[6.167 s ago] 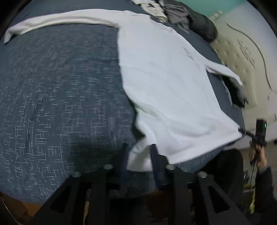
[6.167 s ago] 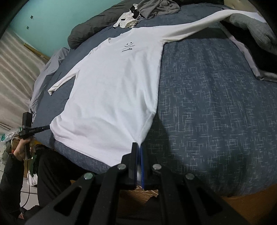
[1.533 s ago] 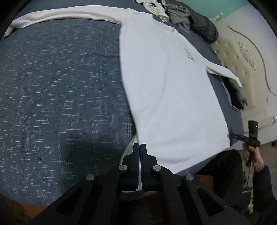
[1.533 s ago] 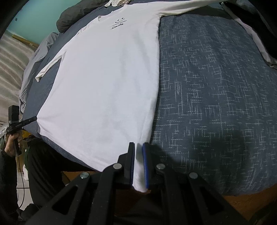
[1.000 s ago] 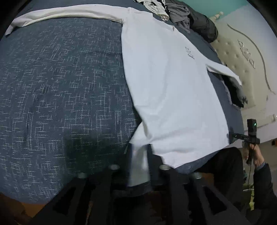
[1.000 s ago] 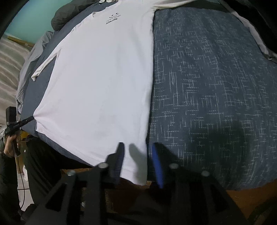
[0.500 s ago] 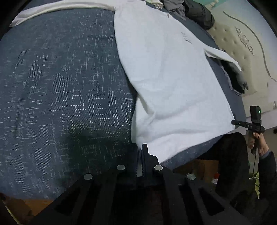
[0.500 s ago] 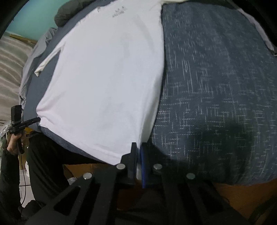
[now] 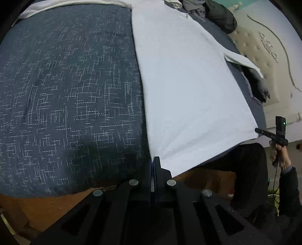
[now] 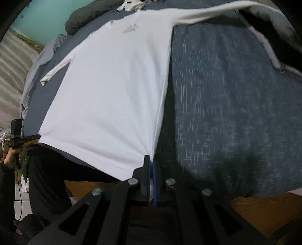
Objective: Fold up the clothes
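— While the white long-sleeved shirt (image 9: 188, 90) lies spread face up on the dark blue patterned bedspread (image 9: 71, 98), we have its hem right at the near edge of the bed, both sleeves stretched out to the sides.

— And we hold it at both bottom corners?

— We do. Our left gripper (image 9: 153, 162) is clamped together on the hem corner at the shirt's side seam, with a sliver of white cloth between the closed jaws. Our right gripper (image 10: 150, 162) is pinched on the opposite hem corner, and the fabric fans out in tight creases from that grip.

— What do we see beyond the shirt?

— Near the collar, past a small printed logo (image 10: 129, 28) on the chest, sits a heap of dark and light clothes (image 10: 132, 4). A cream tufted headboard (image 9: 264, 56) stands beside the bed, and a teal wall (image 10: 49, 17) behind it. Below the mattress we see the orange-brown bed frame (image 9: 47, 207) and our dark trousers (image 10: 49, 169).
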The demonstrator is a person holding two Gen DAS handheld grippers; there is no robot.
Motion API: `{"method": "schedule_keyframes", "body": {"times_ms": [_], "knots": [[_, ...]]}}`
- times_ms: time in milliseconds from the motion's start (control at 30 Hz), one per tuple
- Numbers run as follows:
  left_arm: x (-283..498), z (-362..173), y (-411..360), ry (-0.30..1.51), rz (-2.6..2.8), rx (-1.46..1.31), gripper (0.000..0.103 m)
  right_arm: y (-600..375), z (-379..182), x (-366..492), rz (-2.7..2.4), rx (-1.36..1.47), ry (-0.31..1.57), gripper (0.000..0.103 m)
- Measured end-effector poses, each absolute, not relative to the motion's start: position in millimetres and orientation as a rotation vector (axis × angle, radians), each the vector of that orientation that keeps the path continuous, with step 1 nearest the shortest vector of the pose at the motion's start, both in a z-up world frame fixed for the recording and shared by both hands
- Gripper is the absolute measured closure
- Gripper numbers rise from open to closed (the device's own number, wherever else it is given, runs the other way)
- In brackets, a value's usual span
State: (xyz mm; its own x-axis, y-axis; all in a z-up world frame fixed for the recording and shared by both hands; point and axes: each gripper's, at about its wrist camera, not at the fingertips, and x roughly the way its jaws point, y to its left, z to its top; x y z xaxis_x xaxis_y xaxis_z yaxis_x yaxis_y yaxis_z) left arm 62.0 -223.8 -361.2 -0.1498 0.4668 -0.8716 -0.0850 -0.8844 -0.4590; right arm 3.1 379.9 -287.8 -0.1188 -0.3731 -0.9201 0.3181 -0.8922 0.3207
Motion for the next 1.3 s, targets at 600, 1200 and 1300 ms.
{"method": "schedule_keyframes", "body": {"times_ms": [600,1200,1300], "knots": [[61.3,-335.6,-236.5,-0.352,2.178,-1.752,0.098,389.2,-295.6,2.4,-2.068,1.743,-0.026,0.1],[-64.8,-265.5,-179.9,-0.405,2.446,-1.408,0.073,450.2,-193.7,-99.9,-2.381,1.403,-0.319,0.08],[-85.0,-273.6,-166.3,-0.427,2.464,-1.39,0.071,473.7,-171.8,-129.3,-2.455,1.332,-0.395,0.068]]}}
